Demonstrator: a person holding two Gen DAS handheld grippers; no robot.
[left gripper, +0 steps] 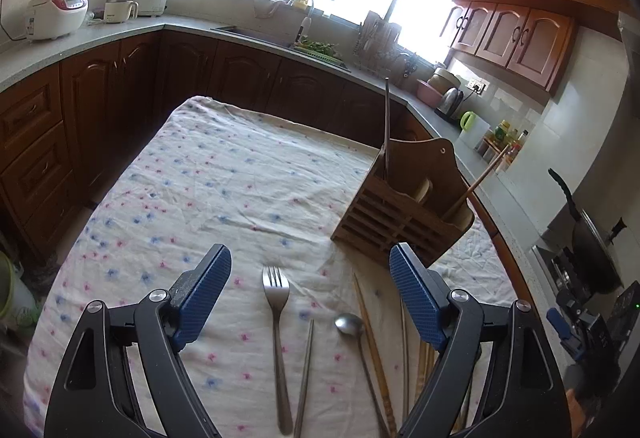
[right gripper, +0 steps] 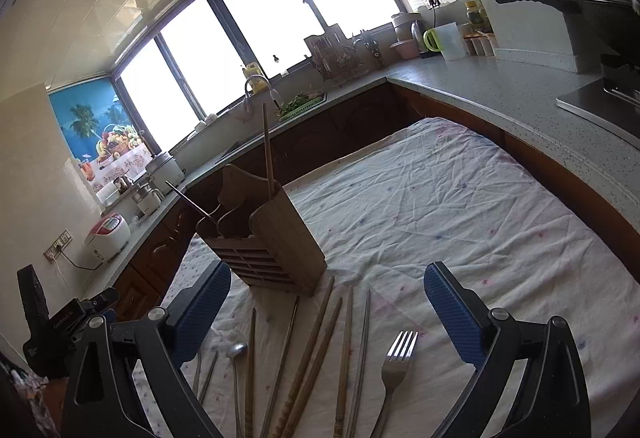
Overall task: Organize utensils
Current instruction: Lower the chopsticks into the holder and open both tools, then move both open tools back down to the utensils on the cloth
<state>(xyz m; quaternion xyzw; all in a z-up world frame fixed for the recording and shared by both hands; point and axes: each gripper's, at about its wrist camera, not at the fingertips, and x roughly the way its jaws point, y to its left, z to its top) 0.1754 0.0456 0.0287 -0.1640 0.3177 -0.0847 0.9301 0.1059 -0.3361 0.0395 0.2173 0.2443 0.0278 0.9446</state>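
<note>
A wooden utensil holder (left gripper: 404,205) stands on the floral tablecloth (left gripper: 208,189), with a dark chopstick (left gripper: 387,125) and a wooden chopstick (left gripper: 482,177) upright in it. It also shows in the right wrist view (right gripper: 276,246). On the cloth near me lie a metal fork (left gripper: 278,318), a metal spoon (left gripper: 352,326), metal chopsticks (left gripper: 306,370) and wooden chopsticks (left gripper: 374,350). My left gripper (left gripper: 310,270) is open and empty above the fork. My right gripper (right gripper: 328,286) is open and empty above the chopsticks (right gripper: 316,350), fork (right gripper: 396,362) and spoon (right gripper: 236,352).
Grey kitchen counters (left gripper: 80,41) with brown cabinets surround the table on three sides. A rice cooker (left gripper: 56,13), a sink (left gripper: 280,37), a dish rack (left gripper: 380,45) and a wok on the stove (left gripper: 592,238) stand on them. The counter edge (right gripper: 540,117) runs close along the table.
</note>
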